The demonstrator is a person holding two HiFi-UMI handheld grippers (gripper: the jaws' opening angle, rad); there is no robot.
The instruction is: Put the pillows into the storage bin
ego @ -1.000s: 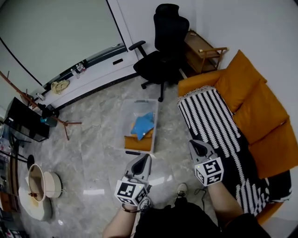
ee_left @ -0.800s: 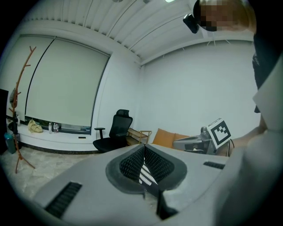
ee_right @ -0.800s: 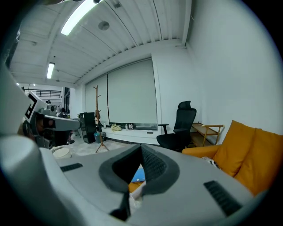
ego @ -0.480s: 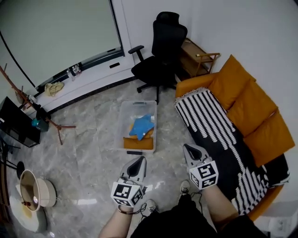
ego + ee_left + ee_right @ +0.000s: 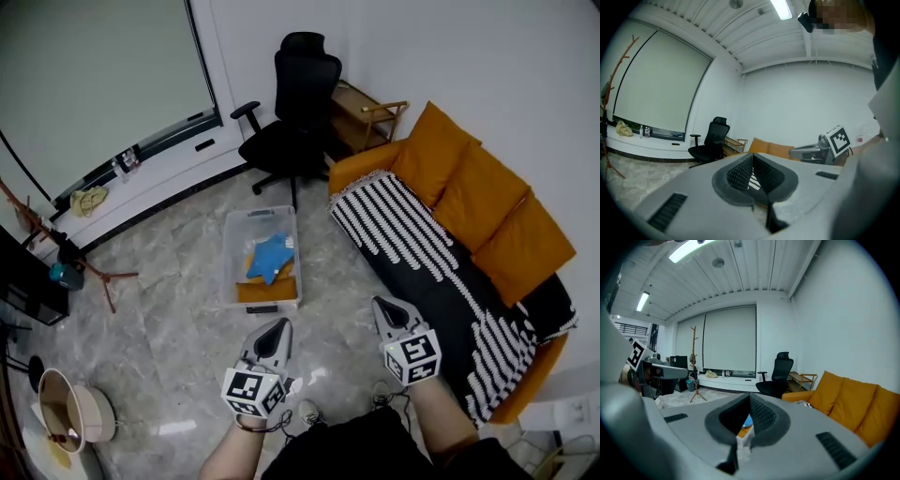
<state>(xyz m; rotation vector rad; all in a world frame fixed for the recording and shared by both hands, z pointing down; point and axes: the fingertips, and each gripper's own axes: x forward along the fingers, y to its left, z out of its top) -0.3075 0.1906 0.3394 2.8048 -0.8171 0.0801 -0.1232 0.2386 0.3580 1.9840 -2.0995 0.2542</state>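
A clear storage bin (image 5: 231,246) stands on the marble floor and holds a blue pillow (image 5: 269,257) and an orange pillow (image 5: 264,291). Three orange cushions (image 5: 473,199) lean along the back of the sofa (image 5: 539,361) at the right. My left gripper (image 5: 280,325) hovers shut and empty, short of the bin's near end. My right gripper (image 5: 383,304) is shut and empty too, beside the sofa's striped blanket (image 5: 412,248). The left gripper view shows closed jaws (image 5: 752,157) pointing at the sofa. In the right gripper view the closed jaws (image 5: 749,398) point at the bin.
A black office chair (image 5: 292,108) and a wooden shelf (image 5: 364,108) stand beyond the bin by the wall. A coat stand (image 5: 70,255) and a dark cabinet (image 5: 23,286) are at the left. A round basket (image 5: 75,412) sits at the lower left. The person's shoes (image 5: 309,412) show below.
The head view has swung toward the sofa, which now shows in full, and the bin sits further left. Both grippers moved along with the person and stayed shut.
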